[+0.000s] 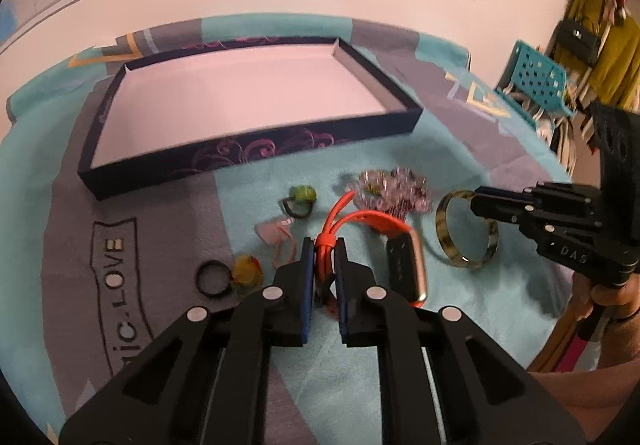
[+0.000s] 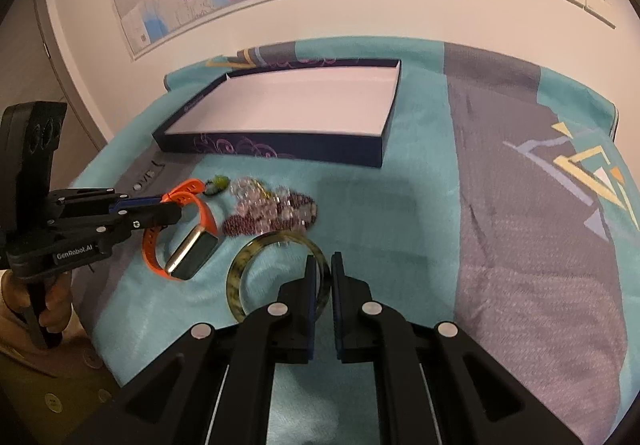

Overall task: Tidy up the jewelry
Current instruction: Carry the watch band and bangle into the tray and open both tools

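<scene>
One shallow box (image 1: 256, 137) sits at upper centre. Below it lie one orange-strapped watch (image 1: 404, 265), one mottled bangle (image 1: 466, 229), one tangle of beads (image 1: 390, 191), one pink piece (image 1: 276, 231) and three small rings (image 1: 298, 201), lower left.

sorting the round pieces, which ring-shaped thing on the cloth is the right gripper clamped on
The mottled yellow-green bangle, the largest ring. The right gripper pinches its rim. The small black ring lies untouched by the orange-yellow piece, far left.
</scene>
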`<state>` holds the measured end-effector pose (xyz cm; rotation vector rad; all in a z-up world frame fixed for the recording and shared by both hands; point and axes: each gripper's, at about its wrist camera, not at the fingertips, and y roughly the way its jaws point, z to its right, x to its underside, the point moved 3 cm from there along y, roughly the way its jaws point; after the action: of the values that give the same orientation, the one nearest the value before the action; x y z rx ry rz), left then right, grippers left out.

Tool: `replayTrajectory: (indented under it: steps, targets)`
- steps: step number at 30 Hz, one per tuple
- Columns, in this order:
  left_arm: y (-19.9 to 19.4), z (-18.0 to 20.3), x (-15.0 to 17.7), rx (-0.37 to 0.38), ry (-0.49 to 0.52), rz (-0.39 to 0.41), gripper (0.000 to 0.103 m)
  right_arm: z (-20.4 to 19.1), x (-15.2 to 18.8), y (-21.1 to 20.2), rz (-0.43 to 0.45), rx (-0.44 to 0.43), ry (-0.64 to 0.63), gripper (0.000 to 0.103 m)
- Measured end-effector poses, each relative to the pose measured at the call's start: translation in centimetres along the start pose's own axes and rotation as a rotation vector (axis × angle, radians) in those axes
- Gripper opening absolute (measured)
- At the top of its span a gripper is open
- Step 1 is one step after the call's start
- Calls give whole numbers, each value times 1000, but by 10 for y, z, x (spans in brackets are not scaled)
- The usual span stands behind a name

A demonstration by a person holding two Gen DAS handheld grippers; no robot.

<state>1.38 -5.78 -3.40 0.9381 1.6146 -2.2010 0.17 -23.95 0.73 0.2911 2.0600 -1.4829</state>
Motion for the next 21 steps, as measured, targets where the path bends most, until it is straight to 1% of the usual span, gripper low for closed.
replayTrajectory:
  steps: [6,11,14,21]
  targets:
    - [-18,-17,-21,19,-46,49,11,-4,-26,-7,56,-26,-19,6]
    - [-25,-37,-47,0,-78,89,11,-9,-57,0,96,-34,-57,6]
    - [-21,-51,-64,-23,-96,98,11,-10,-77,9,107,-45,-70,6]
    - [-1,-77,-104,-70,-120,111,11,-6,-127,43,113,-19,-89,6]
